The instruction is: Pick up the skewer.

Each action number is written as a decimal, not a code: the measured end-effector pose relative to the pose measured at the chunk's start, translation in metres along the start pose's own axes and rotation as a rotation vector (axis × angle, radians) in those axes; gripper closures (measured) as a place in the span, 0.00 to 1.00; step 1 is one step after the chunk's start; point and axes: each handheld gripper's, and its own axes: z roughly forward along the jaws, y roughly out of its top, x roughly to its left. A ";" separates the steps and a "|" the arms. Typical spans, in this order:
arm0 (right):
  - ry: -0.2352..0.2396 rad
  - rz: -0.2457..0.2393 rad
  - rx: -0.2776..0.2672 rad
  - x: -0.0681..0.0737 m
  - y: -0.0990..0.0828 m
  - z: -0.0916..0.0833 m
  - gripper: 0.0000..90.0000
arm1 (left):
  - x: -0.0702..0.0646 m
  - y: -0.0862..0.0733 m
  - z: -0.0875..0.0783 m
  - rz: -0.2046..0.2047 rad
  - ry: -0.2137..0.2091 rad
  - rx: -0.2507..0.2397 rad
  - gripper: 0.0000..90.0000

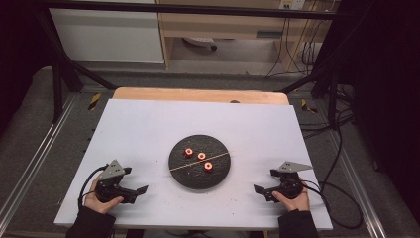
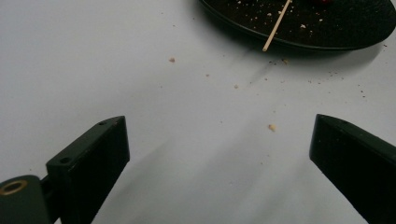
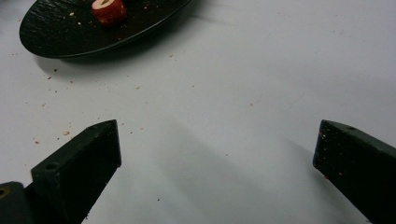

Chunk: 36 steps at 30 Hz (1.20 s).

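Evidently nothing is begun; three red pieces (image 1: 201,159) and the bare skewer (image 1: 200,162) lie on the black plate (image 1: 185,178) mid-worktop (image 1: 148,124), left gripper (image 1: 136,189) and right gripper (image 1: 262,190) well apart from it, jaws wide, empty.

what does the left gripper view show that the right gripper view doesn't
Left gripper view: the end of the wooden skewer sticking out past the plate's edge, and pale crumbs on the white table ahead of the jaws.

Right gripper view: one red cut piece with a pale centre lying on the plate.

Both: the edge of the black plate at the top of the picture, the white table speckled with crumbs, and that gripper's own two black jaws standing wide apart with nothing between them.
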 end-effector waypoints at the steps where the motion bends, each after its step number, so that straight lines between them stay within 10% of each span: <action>1: 0.002 0.000 -0.002 0.000 0.000 0.000 0.02 | 0.000 0.000 0.000 -0.001 0.001 0.001 0.05; 36: -0.002 0.001 0.002 0.001 0.000 0.000 0.01 | -0.020 0.024 0.006 0.021 0.002 0.023 0.06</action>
